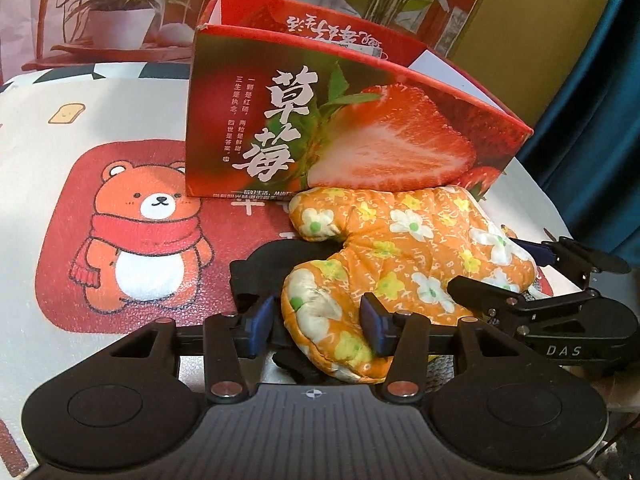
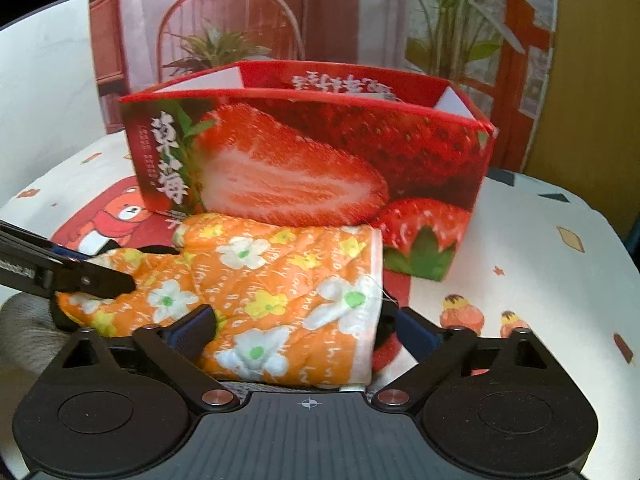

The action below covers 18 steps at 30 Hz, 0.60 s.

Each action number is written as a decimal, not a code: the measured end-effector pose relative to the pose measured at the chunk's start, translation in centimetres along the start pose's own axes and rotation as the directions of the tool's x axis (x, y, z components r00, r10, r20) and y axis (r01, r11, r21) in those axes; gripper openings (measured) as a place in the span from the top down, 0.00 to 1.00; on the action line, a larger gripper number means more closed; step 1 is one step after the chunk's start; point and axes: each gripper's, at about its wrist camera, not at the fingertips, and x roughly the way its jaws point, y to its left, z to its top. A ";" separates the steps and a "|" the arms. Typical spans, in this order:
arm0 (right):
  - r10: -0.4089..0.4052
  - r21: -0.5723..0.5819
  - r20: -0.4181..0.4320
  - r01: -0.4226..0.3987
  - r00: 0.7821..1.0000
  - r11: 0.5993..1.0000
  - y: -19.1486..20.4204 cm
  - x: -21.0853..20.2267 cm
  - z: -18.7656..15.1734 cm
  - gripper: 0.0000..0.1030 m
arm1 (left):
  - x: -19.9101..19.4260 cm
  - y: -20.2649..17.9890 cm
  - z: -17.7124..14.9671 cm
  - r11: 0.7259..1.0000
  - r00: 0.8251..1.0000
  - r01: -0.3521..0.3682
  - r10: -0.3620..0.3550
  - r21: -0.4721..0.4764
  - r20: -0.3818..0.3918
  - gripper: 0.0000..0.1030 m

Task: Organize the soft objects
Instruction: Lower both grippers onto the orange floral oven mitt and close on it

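Note:
An orange oven mitt (image 1: 400, 248) with white and yellow flowers lies on the table against the front of an open-topped red strawberry box (image 1: 360, 120). My left gripper (image 1: 318, 324) is shut on the mitt's rounded finger end, with a blue pad on each side of it. A black soft thing (image 1: 272, 256) lies under that end. In the right wrist view the mitt (image 2: 280, 280) runs across the front of the box (image 2: 304, 160). My right gripper (image 2: 304, 332) stands open around the white-edged cuff; the right pad is clear of it. The left gripper's finger (image 2: 100, 280) lies on the mitt's far left end.
A tablecloth with a bear print (image 1: 120, 240) covers the round table, whose edge curves off to the right (image 2: 600, 264). A printed backdrop with potted plants (image 1: 120, 20) stands behind the box. A blue curtain (image 1: 600, 100) hangs right. Something beige and fuzzy (image 2: 24, 332) shows low on the left.

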 end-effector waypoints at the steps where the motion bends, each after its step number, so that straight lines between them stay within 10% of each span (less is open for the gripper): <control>1: 0.008 -0.002 -0.003 -0.008 1.000 1.000 0.0 0.0 0.2 0.20 | 0.1 0.0 0.0 1.000 1.000 0.002 -0.002 -0.004 -0.001 0.49; 16: 0.139 0.104 -0.056 -0.133 0.989 0.986 -1.3 2.2 1.7 0.27 | 0.2 0.4 0.2 0.998 1.000 0.011 -0.012 -0.056 -0.015 0.48; 18: 0.139 0.109 -0.054 -0.133 0.989 0.985 -1.2 2.1 1.7 0.29 | -0.1 0.2 0.2 0.999 1.000 0.026 -0.026 -0.046 0.002 0.63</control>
